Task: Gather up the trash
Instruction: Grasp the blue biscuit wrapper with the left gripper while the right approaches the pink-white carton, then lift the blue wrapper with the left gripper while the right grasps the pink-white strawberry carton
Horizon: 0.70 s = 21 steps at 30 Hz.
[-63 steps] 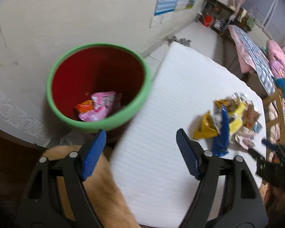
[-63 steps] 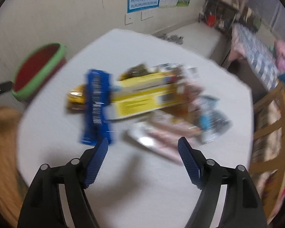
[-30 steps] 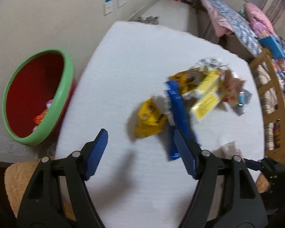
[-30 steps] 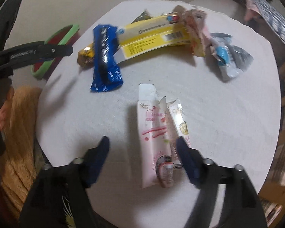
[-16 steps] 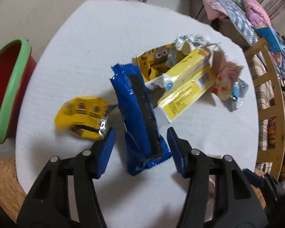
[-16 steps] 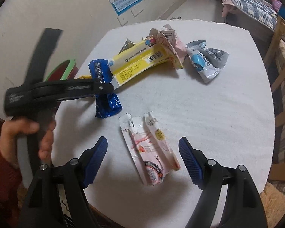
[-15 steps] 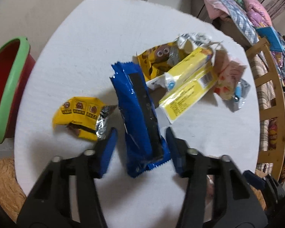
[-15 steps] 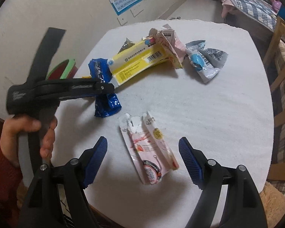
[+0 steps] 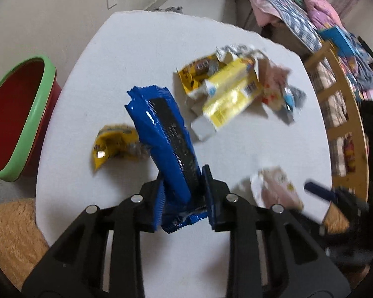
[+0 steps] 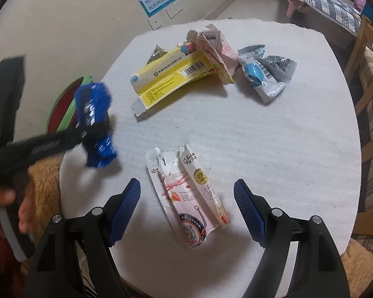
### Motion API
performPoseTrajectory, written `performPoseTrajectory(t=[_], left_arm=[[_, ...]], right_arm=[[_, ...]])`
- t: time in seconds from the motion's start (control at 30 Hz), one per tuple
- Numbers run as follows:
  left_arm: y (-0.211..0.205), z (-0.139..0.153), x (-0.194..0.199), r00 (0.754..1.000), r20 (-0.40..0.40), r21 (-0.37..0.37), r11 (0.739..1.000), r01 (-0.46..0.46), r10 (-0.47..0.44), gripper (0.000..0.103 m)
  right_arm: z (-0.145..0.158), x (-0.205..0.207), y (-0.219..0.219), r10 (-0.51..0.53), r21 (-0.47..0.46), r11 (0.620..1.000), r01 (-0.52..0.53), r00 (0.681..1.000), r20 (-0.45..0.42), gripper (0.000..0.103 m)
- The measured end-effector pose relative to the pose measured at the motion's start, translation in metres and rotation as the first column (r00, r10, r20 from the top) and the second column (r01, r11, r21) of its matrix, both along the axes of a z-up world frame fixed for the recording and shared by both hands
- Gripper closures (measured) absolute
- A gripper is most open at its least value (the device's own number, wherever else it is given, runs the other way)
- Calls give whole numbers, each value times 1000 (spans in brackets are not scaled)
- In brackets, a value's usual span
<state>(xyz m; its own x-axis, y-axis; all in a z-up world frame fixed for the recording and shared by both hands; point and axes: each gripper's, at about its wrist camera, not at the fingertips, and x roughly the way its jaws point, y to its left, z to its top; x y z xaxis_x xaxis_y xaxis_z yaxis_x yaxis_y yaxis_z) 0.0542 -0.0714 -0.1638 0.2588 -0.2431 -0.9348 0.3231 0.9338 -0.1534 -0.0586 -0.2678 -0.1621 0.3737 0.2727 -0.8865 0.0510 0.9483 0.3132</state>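
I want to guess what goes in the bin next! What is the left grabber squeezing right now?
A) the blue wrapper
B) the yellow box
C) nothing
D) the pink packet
A: the left gripper is shut on the blue wrapper, which sticks up above the white table, while the pink packet lies on the table between the open right gripper's fingers.
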Motion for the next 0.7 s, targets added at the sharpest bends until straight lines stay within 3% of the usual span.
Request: performPoseTrajectory(t=[0.23,0.33,0.57,0.67,0.7], left_arm=[[7,-22,-12,997,-75,8,1000,-23,23,67],[8,-27,-15,996,-82,13,999,-44,44,57],[8,-35,-18,994,-99,27,999,-47,49,57],[12,-34,-21,994,-86,34,998,-59,62,67],[13,-32,-21,995,-79,35,997,-64,67,70]], right_arm=[[-7,1,-2,-1,2,1000,1,1000,-27,28],[-10,0,-6,-14,11,1000,14,999,-40,28],[-16,-2,-6,-16,26,1000,17,998,-67,28],[-16,-2,-5,-14,43,999,17,998,-65,29],[-16,-2,-5,-18,50,999,21,998,-60,36]])
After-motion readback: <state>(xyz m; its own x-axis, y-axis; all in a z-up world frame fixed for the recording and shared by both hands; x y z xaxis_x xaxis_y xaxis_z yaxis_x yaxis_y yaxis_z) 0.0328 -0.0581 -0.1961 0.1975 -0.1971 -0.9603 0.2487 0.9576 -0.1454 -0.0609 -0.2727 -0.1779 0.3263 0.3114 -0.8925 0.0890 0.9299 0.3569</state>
